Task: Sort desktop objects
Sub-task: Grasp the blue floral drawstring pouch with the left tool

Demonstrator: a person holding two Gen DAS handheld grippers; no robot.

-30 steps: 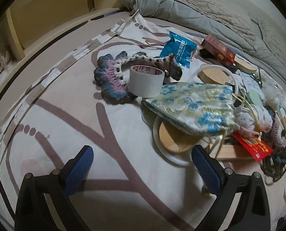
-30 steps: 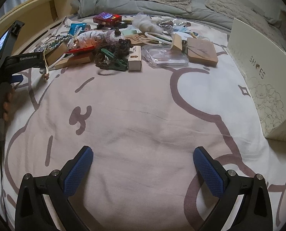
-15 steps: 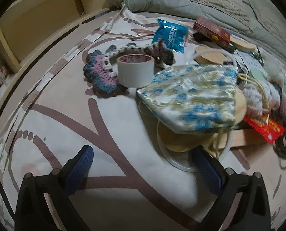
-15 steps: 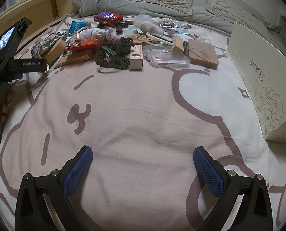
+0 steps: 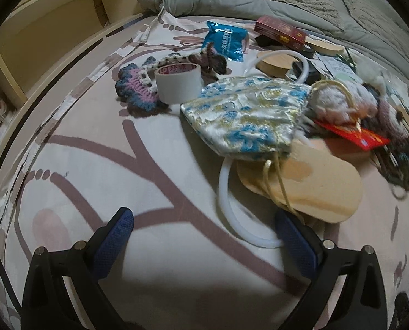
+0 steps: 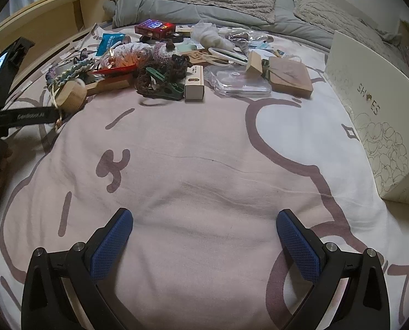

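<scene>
Left tongs (image 5: 204,236) released, low over the bed sheet (image 5: 94,165) w/ the brocade pouch (image 5: 245,112) just ahead, prob. lining up a pick. Right tongs (image 6: 204,236) released, parked over bare sheet near the shoe box (image 6: 369,115), likely the drop spot.

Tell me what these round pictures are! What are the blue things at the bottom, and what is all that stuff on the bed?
Each picture comes from a small camera fixed on a hand-held gripper, a tool a person holds to pick things up. The blue pads are its two fingers. The left hand-held gripper is open and holds nothing. In front of it lie a flowery pouch, a roll of tape, a knitted piece and a white ring. The right hand-held gripper is open and empty too. It looks across the bedsheet at the same pile, with a green clip and a shoe box to the right.
</scene>
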